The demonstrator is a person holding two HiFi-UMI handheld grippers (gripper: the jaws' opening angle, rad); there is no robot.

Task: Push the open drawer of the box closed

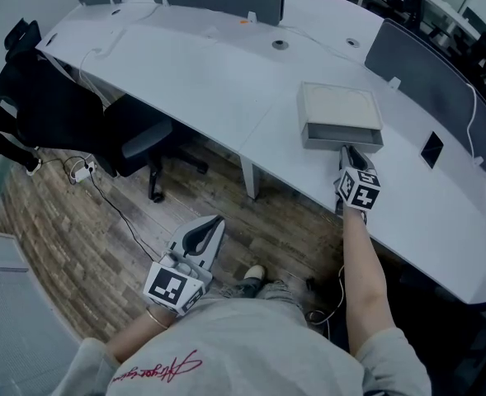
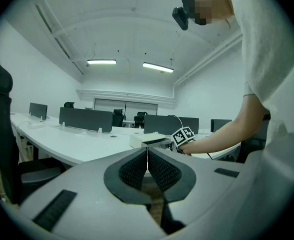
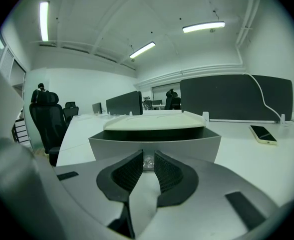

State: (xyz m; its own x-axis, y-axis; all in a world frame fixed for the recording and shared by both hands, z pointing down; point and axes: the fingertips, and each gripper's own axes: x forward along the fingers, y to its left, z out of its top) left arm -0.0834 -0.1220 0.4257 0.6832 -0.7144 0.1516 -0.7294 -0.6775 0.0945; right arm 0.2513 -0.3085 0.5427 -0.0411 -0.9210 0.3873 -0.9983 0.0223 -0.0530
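Two grippers show, well apart; the right gripper (image 1: pixel 347 150) reaches over the desk (image 1: pixel 226 81) to the box (image 1: pixel 340 104), whose drawer (image 1: pixel 342 138) stands partly pulled out toward the person; in the right gripper view its jaws sit nearly together, pinched on the small knob (image 3: pixel 147 160) at the middle of the drawer front; a phone (image 1: pixel 431 148) lies on the desk to the box's right; the left gripper (image 1: pixel 216 221) hangs low over the floor (image 1: pixel 102 238), near a chair (image 1: pixel 139 139), its jaws pressed together on nothing.
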